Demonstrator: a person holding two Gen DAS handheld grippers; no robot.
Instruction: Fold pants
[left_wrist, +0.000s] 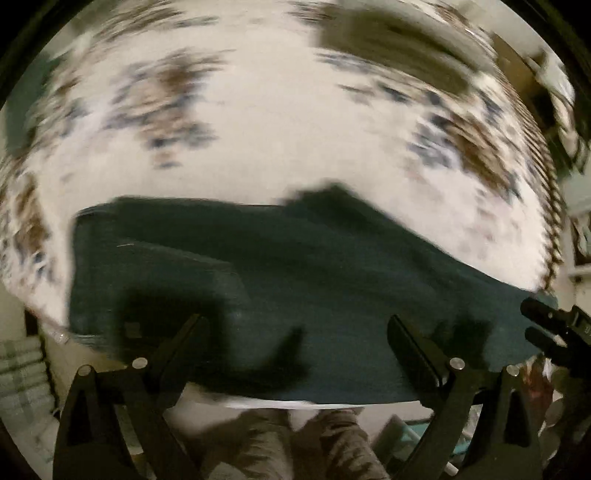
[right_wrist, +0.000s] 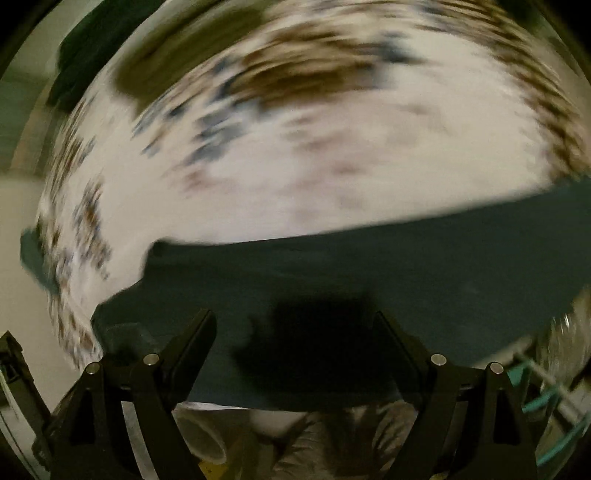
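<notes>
Down at the near edge of the table (left_wrist: 280, 155), the dark teal pants (left_wrist: 295, 280) lie spread flat on a white cloth with brown and blue blotches, and both views are smeared with blur, so fine detail is hard to call. Left claw (left_wrist: 295, 325) is spread wide, its two black fingers (left_wrist: 184, 339) poised above the near hem with nothing between them. Right claw (right_wrist: 295, 325) matches it, fingers (right_wrist: 195, 339) wide apart over its own stretch of the pants (right_wrist: 369, 280), gripping nothing. From the left view you can just catch the right claw's tip at the far right edge, so the two sit side by side along the same long edge.

Looks like a fold is already in there: a doubled layer shows on the left side of the fabric, though the blur keeps me from being sure. By my read this cloth is soft, light and floppy; it will sag and drag the moment it lifts. Best bet is a pinch right at the near edge or corners, catching every layer at once, both sides lifted together so nothing slides apart.
</notes>
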